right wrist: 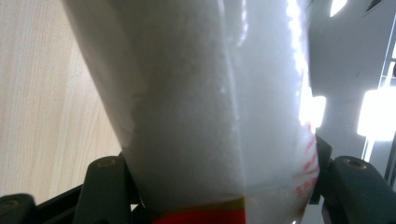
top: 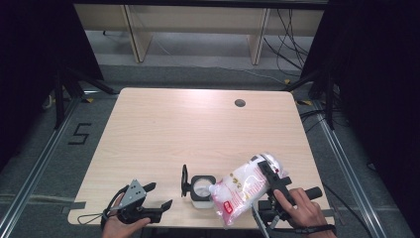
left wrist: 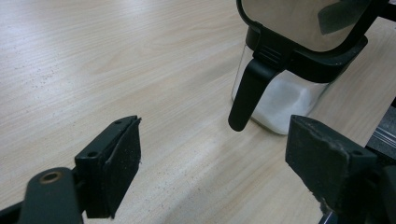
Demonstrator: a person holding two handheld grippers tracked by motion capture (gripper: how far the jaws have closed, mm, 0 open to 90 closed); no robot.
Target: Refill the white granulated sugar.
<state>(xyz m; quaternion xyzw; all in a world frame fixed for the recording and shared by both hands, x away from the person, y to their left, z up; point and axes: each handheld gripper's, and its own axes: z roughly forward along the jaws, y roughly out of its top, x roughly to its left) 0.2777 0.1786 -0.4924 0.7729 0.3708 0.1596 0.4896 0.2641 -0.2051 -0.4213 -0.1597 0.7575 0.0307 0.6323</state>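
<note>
Right gripper (top: 267, 173): clamped on the white powder bag (top: 242, 191), lower right of the high view.
Bag: tilted, lower end over the open jar (top: 202, 191).
Left gripper (top: 161, 196): jaws apart, empty, lower left.
Jar: lower centre, on the bench (top: 198, 129).

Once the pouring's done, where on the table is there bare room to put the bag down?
The whole far half of the table is bare, up to the cable hole; so is the strip between the left gripper and the jar. The near right is crowded: jar, bag and right gripper.
</note>
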